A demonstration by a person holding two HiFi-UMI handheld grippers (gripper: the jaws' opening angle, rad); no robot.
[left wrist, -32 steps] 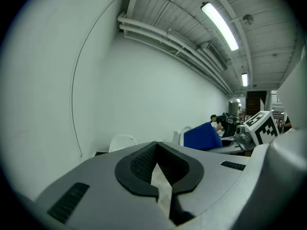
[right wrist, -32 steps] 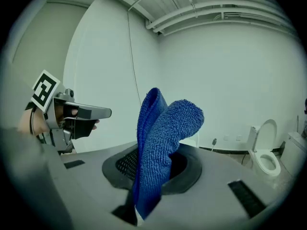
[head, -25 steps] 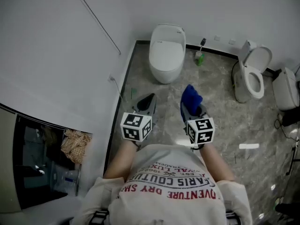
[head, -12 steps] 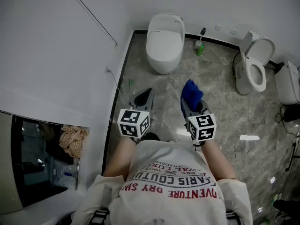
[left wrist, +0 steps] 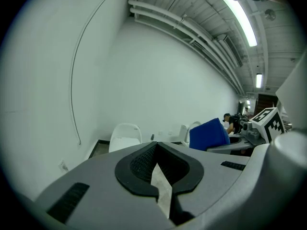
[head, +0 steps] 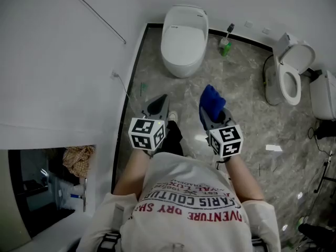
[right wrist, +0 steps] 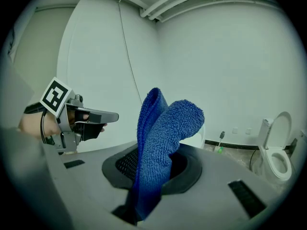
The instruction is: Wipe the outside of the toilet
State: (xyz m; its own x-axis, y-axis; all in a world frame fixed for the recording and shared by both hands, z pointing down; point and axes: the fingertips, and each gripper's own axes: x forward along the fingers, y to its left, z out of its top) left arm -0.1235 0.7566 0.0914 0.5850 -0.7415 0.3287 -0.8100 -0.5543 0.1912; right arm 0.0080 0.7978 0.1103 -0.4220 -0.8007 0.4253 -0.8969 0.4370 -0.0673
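Note:
A white toilet (head: pixel 184 33) with its lid down stands against the far wall, ahead of both grippers; it also shows small in the left gripper view (left wrist: pixel 125 135). My right gripper (head: pixel 211 111) is shut on a blue cloth (head: pixel 212 100), which sticks up from the jaws (right wrist: pixel 160 143) and hides most of the toilet in that view. My left gripper (head: pixel 158 105) is held level beside it, shut with nothing in it (left wrist: pixel 154 152). Both grippers hang in the air well short of the toilet.
A second toilet (head: pixel 287 77) with its seat raised stands at the right. A green toilet brush holder (head: pixel 224 46) sits by the back wall between the two. A white wall with a cable runs along the left (head: pixel 79 62). The floor is grey marble (head: pixel 241 93).
The person has walked forward, so the closed toilet is nearer to the grippers. A shoe and dark trouser leg now show between the grippers. The cloth stays gripped.

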